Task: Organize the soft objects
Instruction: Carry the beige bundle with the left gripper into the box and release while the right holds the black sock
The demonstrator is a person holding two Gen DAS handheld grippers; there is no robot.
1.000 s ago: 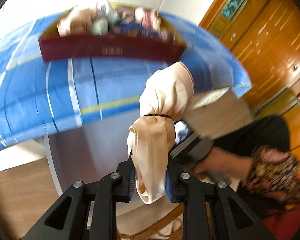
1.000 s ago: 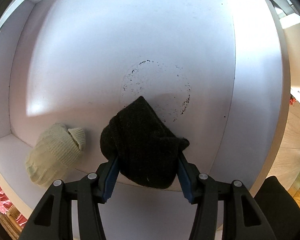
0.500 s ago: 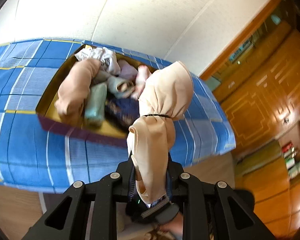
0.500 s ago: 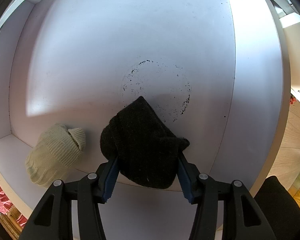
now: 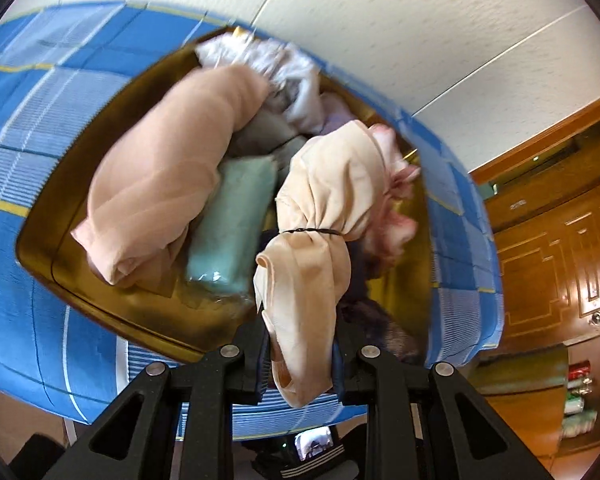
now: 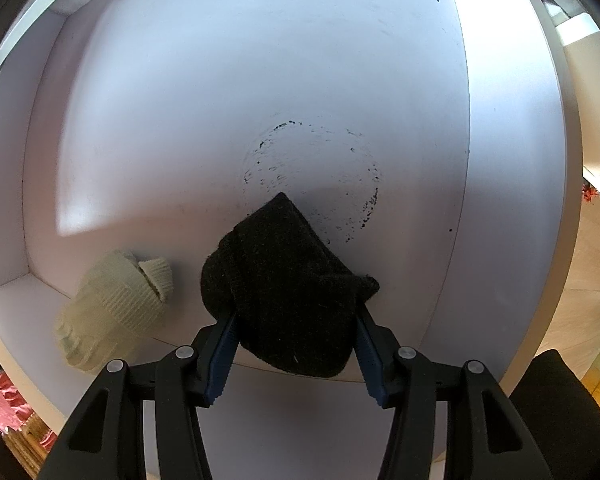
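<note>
Now the left gripper (image 5: 300, 354) has come closer over the gold box (image 5: 40, 216) than a moment ago, and the box fills much more of its view. Its two fingers are pinching the bottom end of a beige cloth bundle (image 5: 320, 248) that has a thin black band (image 5: 312, 232) tied round its middle. Past the bundle, inside the box, a big peach roll (image 5: 168, 184) lies along the left side, with a pale green roll (image 5: 236, 228) touching its right side. White cloth (image 5: 276, 72) sits at the far corner and pink cloth (image 5: 396, 200) by the right edge. The box rests on a blue checked sheet (image 5: 32, 112).

The right gripper (image 6: 294, 354) has not moved. Its fingers are pinching a black sock (image 6: 288, 292) on the white shelf (image 6: 220, 100). A cream sock (image 6: 116, 300) lies near it, by the shelf's left front corner
</note>
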